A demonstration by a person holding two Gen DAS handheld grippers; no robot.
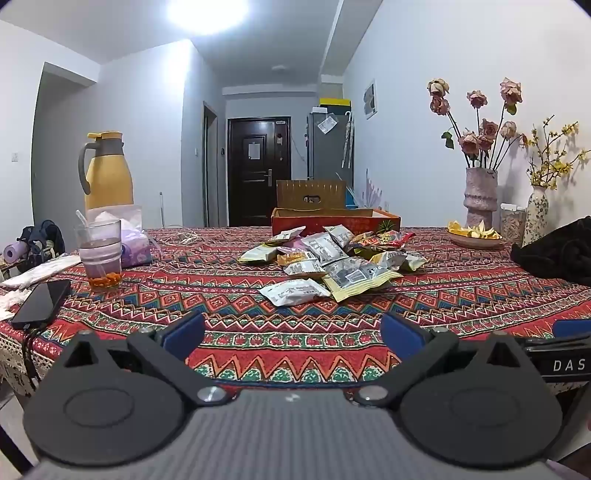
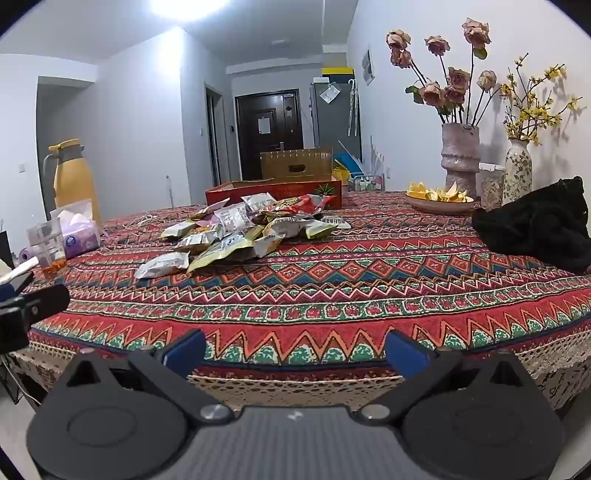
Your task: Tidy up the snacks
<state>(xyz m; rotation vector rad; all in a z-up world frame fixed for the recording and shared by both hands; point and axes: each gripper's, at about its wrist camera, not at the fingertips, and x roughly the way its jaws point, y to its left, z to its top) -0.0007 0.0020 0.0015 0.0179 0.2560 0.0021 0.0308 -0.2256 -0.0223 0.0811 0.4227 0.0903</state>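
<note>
From the left wrist, the left hand-held gripper (image 1: 291, 332) hangs released over the near edge of the bench (image 1: 258, 332), jaws wide, grasping nothing. The snack packets (image 1: 325, 258) lie heaped mid-bench, just before a red box (image 1: 369, 219); a glass (image 1: 99, 254) stands well to the left.

From the right wrist, the right hand-held gripper (image 2: 295, 349) is likewise spread and empty at the bench (image 2: 332, 295) edge, well apart from the snack packets (image 2: 236, 232). A black cloth (image 2: 535, 225) lies to the right.

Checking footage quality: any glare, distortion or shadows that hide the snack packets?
Left wrist: ceiling light blows out, fisheye bends the walls, snack packets stay sharp. Right wrist: same glare, the table edge curves, and the packets are readable.
</note>
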